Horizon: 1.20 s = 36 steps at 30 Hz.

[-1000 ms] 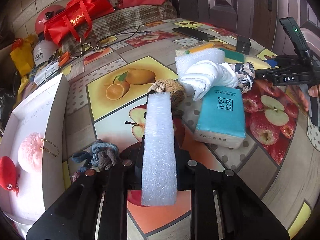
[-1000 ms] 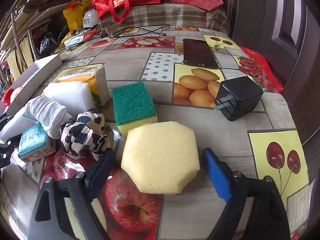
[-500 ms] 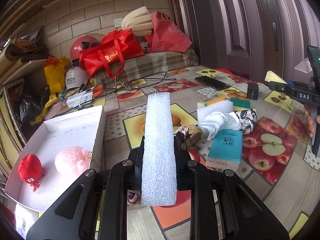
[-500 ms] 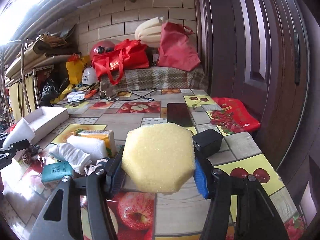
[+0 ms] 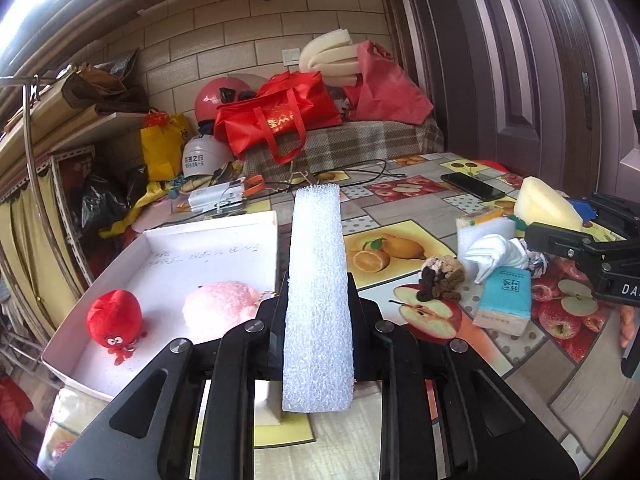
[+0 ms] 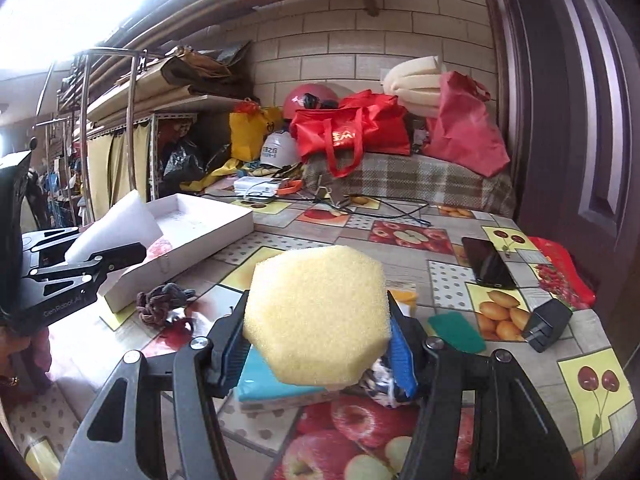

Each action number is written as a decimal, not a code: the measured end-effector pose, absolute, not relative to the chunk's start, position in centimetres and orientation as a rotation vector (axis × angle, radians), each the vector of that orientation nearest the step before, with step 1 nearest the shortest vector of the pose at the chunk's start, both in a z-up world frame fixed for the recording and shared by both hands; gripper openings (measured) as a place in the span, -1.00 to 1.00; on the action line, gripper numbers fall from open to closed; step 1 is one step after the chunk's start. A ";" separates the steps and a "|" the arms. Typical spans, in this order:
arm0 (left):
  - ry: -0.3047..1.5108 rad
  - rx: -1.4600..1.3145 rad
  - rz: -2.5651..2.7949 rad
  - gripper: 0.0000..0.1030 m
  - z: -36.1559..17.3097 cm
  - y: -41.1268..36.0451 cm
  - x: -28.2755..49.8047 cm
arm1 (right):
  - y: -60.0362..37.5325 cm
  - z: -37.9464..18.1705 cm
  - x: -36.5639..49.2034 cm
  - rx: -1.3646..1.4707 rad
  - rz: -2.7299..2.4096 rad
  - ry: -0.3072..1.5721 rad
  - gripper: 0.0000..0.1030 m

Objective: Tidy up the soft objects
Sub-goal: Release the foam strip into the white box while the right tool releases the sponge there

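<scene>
Left claw (image 6: 80,276) arm marked "GenRobot.AI"; right claw (image 5: 576,236) body marked "DA", cut off at the frame edge.

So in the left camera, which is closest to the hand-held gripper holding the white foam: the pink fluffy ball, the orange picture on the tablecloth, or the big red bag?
From the left hand-held gripper with the white foam strip:
1. Pink fluffy ball, just left, in the white box.
2. Orange picture, a bit ahead, right.
3. Big red bag, far back by the wall.
</scene>
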<state>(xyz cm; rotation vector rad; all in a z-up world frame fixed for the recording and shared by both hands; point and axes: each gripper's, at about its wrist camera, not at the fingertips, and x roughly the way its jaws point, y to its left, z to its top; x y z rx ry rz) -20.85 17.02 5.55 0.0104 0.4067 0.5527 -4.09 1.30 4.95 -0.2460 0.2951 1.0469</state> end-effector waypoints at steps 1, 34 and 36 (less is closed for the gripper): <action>0.405 -0.010 0.580 -0.62 5.5 18.1 -21.6 | 2.0 4.9 -4.7 -0.255 1.064 0.288 0.15; 0.465 -0.221 0.792 -0.44 4.2 33.9 -26.4 | 24.3 2.7 -13.5 -0.433 1.291 0.461 0.65; 0.455 -0.216 0.803 0.50 4.3 33.8 -26.6 | 24.3 2.7 -13.6 -0.436 1.286 0.458 0.70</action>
